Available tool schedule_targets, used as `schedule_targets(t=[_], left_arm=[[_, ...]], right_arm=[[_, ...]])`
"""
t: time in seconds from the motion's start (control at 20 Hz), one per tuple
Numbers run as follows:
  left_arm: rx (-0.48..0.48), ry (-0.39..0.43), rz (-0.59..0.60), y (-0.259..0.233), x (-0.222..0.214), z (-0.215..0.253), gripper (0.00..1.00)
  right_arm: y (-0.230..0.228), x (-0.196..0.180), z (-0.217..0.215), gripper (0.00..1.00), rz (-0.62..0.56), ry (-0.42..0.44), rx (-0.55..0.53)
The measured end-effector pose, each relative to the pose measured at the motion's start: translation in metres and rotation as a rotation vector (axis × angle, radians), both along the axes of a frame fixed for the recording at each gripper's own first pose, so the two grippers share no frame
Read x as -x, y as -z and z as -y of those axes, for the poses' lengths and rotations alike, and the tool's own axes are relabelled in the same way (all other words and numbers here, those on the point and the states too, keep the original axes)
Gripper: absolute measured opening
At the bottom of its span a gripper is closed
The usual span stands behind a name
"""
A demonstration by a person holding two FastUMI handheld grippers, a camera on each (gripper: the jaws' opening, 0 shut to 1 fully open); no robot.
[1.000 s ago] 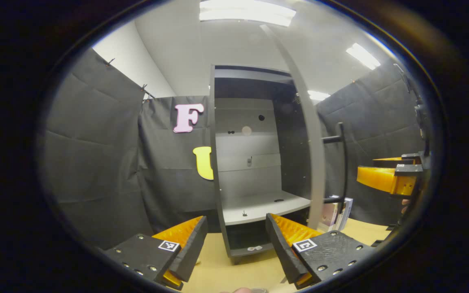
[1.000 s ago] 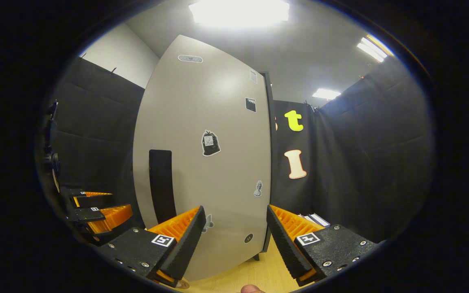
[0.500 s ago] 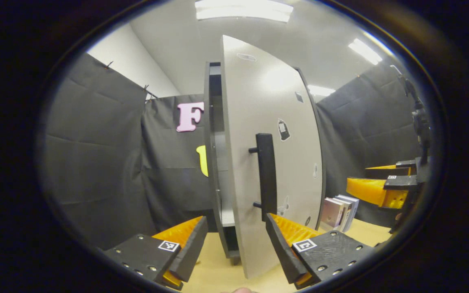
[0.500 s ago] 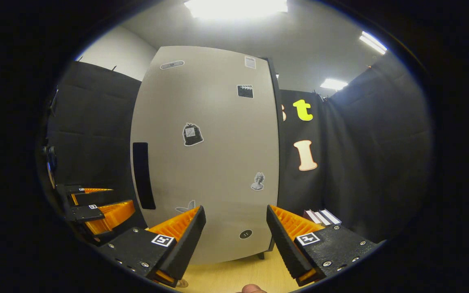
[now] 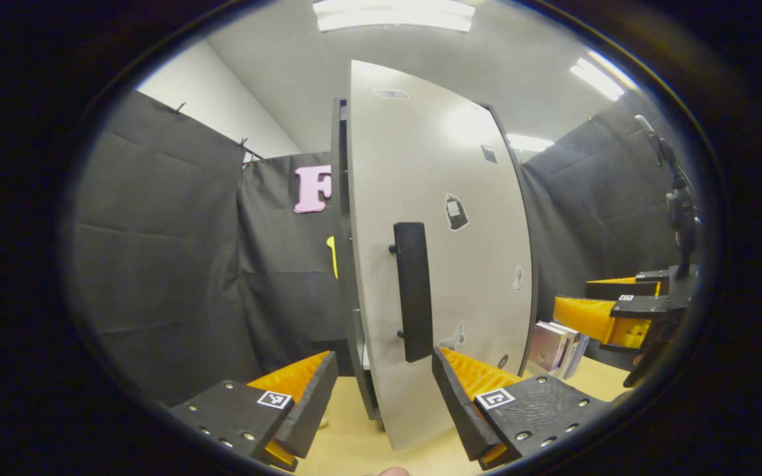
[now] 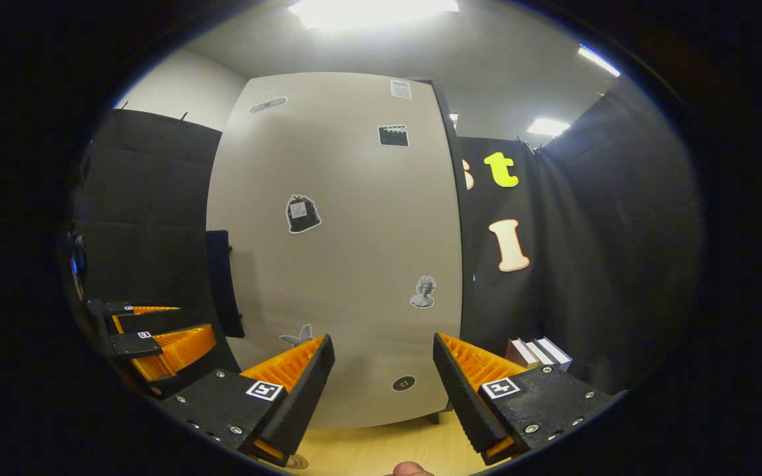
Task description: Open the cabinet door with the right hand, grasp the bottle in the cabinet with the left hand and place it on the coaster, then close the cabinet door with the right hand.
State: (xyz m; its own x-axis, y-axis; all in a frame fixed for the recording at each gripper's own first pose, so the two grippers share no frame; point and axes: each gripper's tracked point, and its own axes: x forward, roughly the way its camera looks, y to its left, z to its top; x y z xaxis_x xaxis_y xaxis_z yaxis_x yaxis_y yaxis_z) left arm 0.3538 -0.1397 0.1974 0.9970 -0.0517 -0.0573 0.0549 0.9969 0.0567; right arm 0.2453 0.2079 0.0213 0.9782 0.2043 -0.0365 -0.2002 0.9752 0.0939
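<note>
Right of the cabinet door (image 6: 335, 258), your right hand-held gripper (image 6: 384, 383) is open and empty; left hand-held gripper (image 5: 384, 390) is open too. Door sits ajar, handle (image 5: 413, 291) at its left edge. Push flat until it seats. Bottle: can't see it.

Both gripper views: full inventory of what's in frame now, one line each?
cabinet door: 1, light grey with small stickers, nearly shut on the cabinet.
door handle: 1, black vertical bar, near the door's free edge.
cabinet: 1, dark frame edge, behind the door.
books: a few, pale covers, upright on the tabletop right of the cabinet.
tabletop: 1, light wood, under the cabinet.
ceiling lights: several, white, overhead.
left gripper: 1, jaws open, facing the handle.
right gripper: 1, jaws open, facing the door front.
</note>
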Motion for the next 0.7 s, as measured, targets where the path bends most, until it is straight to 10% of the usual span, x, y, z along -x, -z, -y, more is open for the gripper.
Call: schedule_targets(t=[0.7], left_arm=[[0.024, 0.033, 0.01, -0.002, -0.006, 0.006, 0.85]], right_arm=[[0.002, -0.001, 0.016, 0.93, -0.006, 0.052, 0.006]])
